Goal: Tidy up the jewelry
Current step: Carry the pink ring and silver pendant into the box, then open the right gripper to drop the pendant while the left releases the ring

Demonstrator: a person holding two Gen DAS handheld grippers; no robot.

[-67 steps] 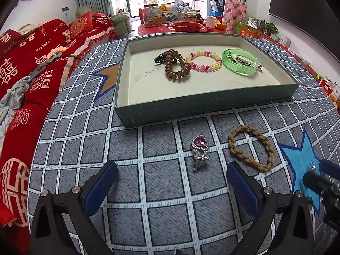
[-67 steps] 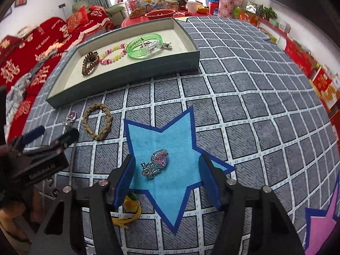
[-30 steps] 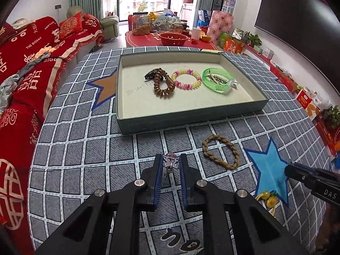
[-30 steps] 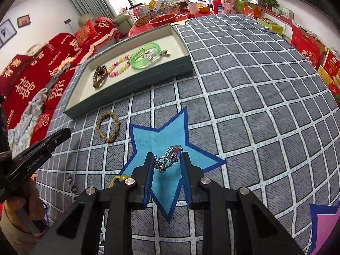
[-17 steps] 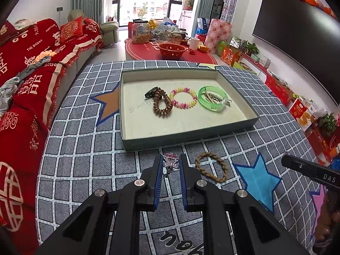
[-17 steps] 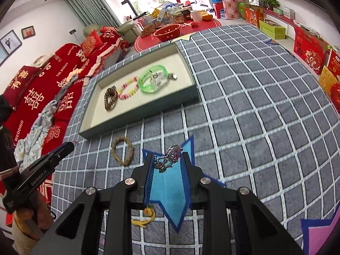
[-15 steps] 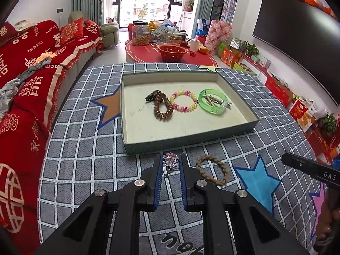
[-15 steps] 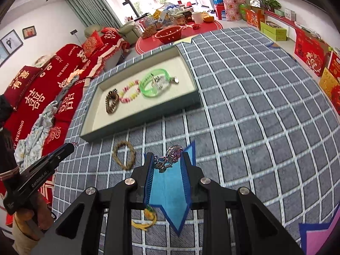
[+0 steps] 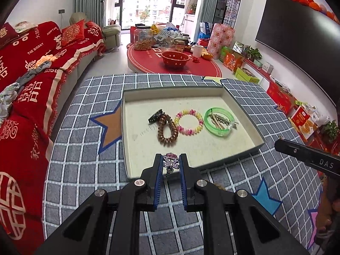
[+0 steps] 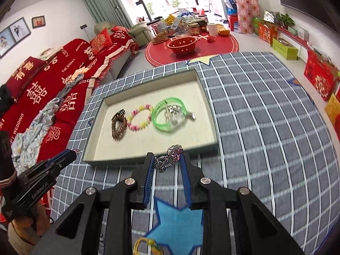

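Note:
My left gripper (image 9: 171,163) is shut on a silver brooch with a pink stone (image 9: 171,161), held in the air just above the near wall of the grey-green tray (image 9: 192,170). My right gripper (image 10: 166,161) is shut on a second silver and pink jewelled piece (image 10: 170,158), over the near right part of the tray (image 10: 146,159). Inside the tray lie a brown coil bracelet (image 9: 167,130), a pink and yellow bead bracelet (image 9: 188,122), a green bangle (image 9: 219,121) with metal pieces in it, and a black clip (image 9: 154,116).
The tray sits on a grey checked tablecloth with a blue star (image 10: 177,227) and an orange star (image 9: 110,127). A yellow tassel charm (image 10: 146,244) lies by the blue star. A red sofa (image 9: 23,89) runs along the left. A red round table (image 9: 172,61) stands behind.
Both grippers have risen and moved forward toward the tray, each carrying its jewelled piece. The braided bracelet on the cloth has slipped out of sight under the left gripper.

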